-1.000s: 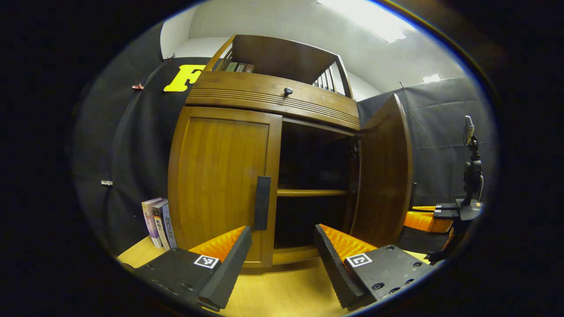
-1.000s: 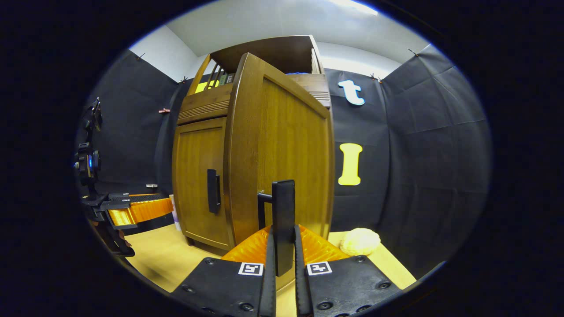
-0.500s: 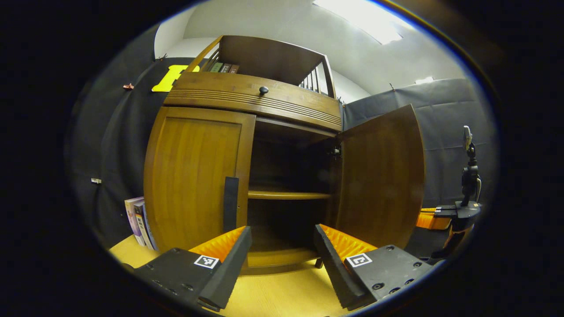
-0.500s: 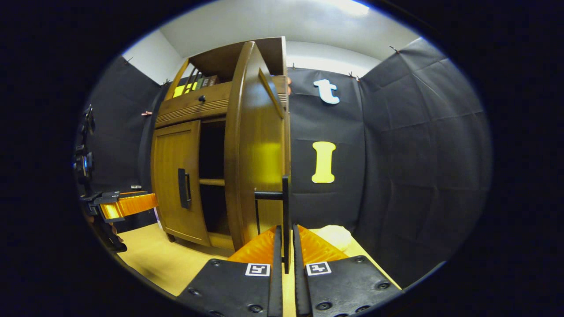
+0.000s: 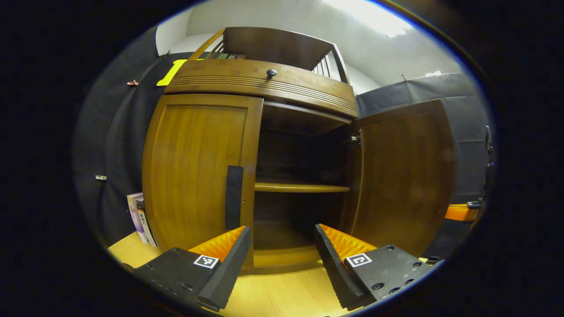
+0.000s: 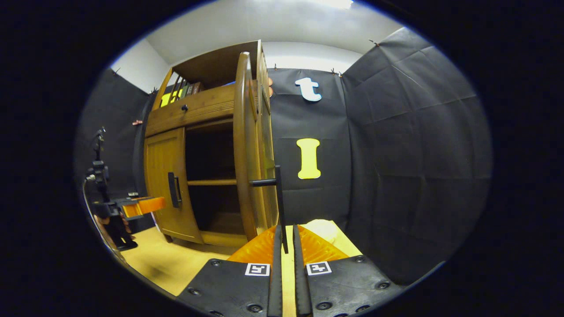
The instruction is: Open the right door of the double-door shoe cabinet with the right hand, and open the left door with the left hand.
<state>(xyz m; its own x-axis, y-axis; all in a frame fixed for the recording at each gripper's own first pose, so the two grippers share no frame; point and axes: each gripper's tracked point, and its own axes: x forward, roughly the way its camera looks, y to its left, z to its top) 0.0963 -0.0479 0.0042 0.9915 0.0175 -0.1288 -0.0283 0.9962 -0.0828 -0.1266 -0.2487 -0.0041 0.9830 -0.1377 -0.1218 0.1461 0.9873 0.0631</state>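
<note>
1. At the left of the left gripper view a few books (image 5: 140, 218) stand on the desk (image 5: 282, 293) just beside the shoe cabinet (image 5: 264, 81). If the left door (image 5: 198, 171) swings far on its hinge side, it could brush them.
2. The left door is closed, left of centre in that view, with its dark handle (image 5: 234, 197) just above the left tongs (image 5: 282, 251). These tongs gape wide and hold nothing. The risk is a misaligned approach: the handle sits over the left finger rather than in the gap, so closing now would likely catch air or only the door edge.
3. A shelf (image 5: 302, 188) crosses the open middle bay. Tongs pushed forward too far past the handle could knock into it.
4. The right door (image 6: 246, 145) stands open, edge-on in the centre of the right gripper view. The right tongs (image 6: 284, 264) are narrow, pinched on the right door's handle (image 6: 278, 207). Pulling further could strain the hinge or drag the cabinet, since the door looks near its limit.
5. A pale lumpy object (image 6: 324, 229) lies low and right of centre, near the door's foot. Whether the door clears it cannot be told.
</note>
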